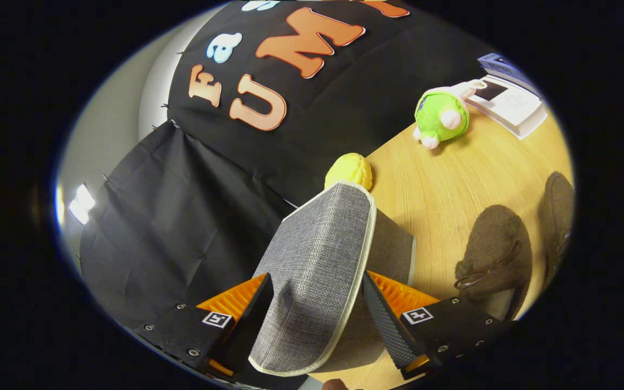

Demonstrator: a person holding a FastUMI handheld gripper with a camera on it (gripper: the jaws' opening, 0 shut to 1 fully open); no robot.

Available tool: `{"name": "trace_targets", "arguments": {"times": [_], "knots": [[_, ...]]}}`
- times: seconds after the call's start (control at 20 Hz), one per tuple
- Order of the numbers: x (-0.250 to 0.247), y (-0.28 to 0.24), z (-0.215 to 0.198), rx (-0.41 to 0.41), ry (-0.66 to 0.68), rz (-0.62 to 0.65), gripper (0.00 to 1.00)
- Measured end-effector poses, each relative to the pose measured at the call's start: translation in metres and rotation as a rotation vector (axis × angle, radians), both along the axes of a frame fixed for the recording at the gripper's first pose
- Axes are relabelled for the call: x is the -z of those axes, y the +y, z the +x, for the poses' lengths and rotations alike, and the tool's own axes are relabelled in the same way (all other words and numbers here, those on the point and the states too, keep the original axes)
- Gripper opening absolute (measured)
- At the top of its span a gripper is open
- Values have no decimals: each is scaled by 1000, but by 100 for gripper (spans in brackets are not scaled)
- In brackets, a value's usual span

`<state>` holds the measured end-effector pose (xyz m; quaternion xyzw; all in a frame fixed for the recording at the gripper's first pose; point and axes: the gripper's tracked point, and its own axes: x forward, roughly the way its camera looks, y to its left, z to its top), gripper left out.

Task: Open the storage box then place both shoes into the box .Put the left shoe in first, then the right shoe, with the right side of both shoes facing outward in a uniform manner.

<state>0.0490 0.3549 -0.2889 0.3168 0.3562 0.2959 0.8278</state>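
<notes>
The claw (317,319) is clamped on the grey fabric lid (317,260) of the storage box, one finger pressing on each side of the flap, which rises between them toward 12 o'clock and shows a pale piped edge. Just behind the lid, at about 1 o'clock of the fingers, a grey wall of the storage box (393,249) stands on the wooden bench (431,184). Touching the lid's top edge in this view, beyond it at 12 o'clock, sits a small yellow ridged object (349,170). At 3 o'clock of the claw, on the bench, lie two brown suede shoes: the nearer shoe (493,254) with laces showing, the farther shoe (558,216) just beside it. Well beyond, at 1 o'clock, a green plush toy (442,116) lies near a white booklet (512,103).
</notes>
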Motion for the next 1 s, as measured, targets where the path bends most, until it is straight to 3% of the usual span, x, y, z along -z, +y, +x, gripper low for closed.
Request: {"name": "trace_targets", "arguments": {"times": [0.2, 0.5, 0.9, 1.0], "knots": [[6, 6, 4, 7, 98, 119, 98], [9, 4, 7, 33, 142, 163, 95], [-2, -6, 8, 34, 142, 222, 67], [-2, -10, 9, 39, 174, 238, 54]]}}
